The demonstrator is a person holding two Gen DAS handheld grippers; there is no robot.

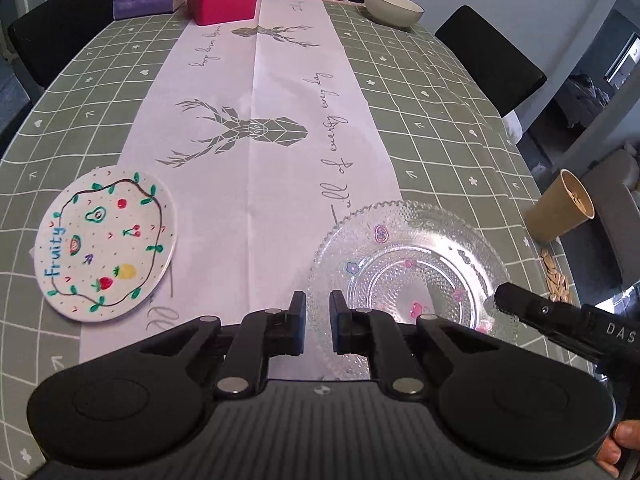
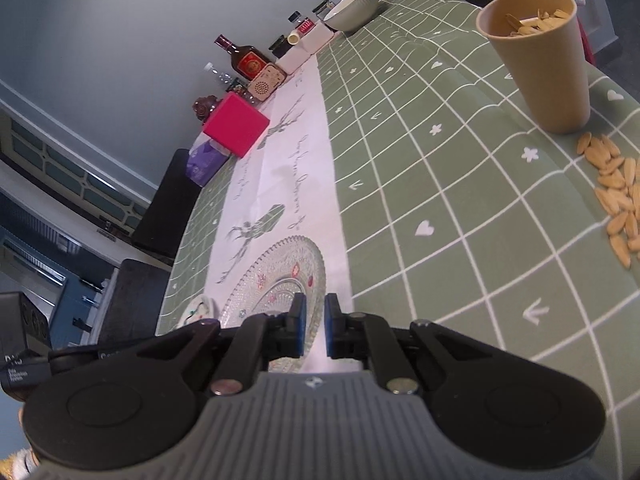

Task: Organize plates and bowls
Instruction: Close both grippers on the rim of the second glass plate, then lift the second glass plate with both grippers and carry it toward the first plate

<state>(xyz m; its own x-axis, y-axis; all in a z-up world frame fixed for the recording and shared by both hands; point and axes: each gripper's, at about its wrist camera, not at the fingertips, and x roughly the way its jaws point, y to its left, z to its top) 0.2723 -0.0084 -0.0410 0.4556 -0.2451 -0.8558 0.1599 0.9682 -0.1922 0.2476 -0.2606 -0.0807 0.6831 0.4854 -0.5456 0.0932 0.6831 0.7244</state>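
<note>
1. Left tool (image 1: 318, 314): jaws narrow, pinched on the near-left scalloped rim of the clear pressed-glass plate with small coloured motifs (image 1: 408, 268).
2. Right tool (image 2: 316, 314): jaws narrow, clamped on the same plate's near-right edge.
3. Glass plate sits near-right on the surface, over the white deer-print runner (image 1: 256, 120); whether it rests there or is lifted, cannot tell.
4. White round plate painted with fruit and "Fruity" (image 1: 106, 246): near-left, flat, untouched. Grey-green ceramic bowl (image 1: 394, 8): far right.
5. Handling judgement: glass is rigid, brittle, fairly heavy, slick; beaded rim gives purchase. Hold at opposite rims and keep it level.
</note>
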